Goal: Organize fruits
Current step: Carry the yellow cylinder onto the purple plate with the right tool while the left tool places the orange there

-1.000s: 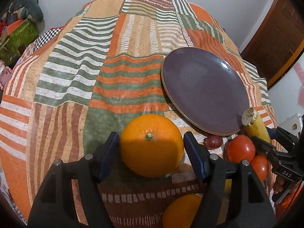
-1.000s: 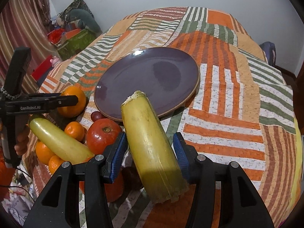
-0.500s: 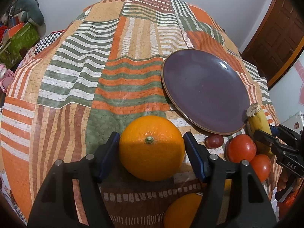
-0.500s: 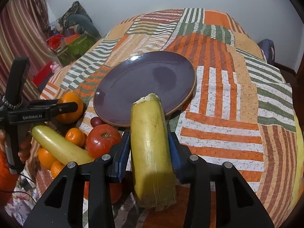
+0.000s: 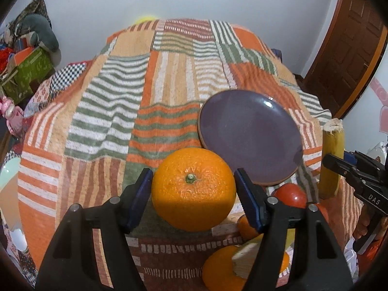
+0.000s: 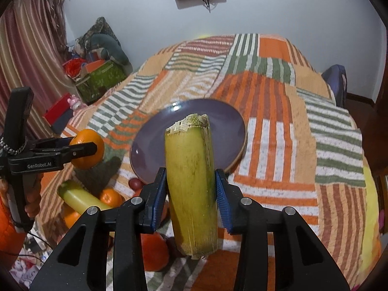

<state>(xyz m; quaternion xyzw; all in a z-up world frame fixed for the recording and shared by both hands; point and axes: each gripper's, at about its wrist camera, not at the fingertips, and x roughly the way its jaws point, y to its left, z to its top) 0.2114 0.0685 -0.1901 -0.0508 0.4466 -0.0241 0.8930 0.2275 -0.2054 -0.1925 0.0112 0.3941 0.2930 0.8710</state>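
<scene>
- the left gripper (image 5: 194,200) is clamped on a large orange (image 5: 193,189), one blue pad on each side, stem end facing the camera; the fruit hangs above the striped patchwork cloth (image 5: 135,101).
- the right gripper (image 6: 191,197) is clamped around the middle of a yellow-green stalk piece (image 6: 191,181) with a ragged cut top, held roughly upright, probably so it clears the fruit below.
- an empty purple plate (image 5: 249,133) lies on the cloth just beyond both grippers; it looks like the likely destination.
- near the plate's closest rim lie loose fruits: a red tomato (image 5: 292,195), small oranges (image 6: 110,197), a second pale stalk (image 6: 80,201) and a dark grape (image 6: 135,183).
- both held items sit short of the plate, not over it.
</scene>
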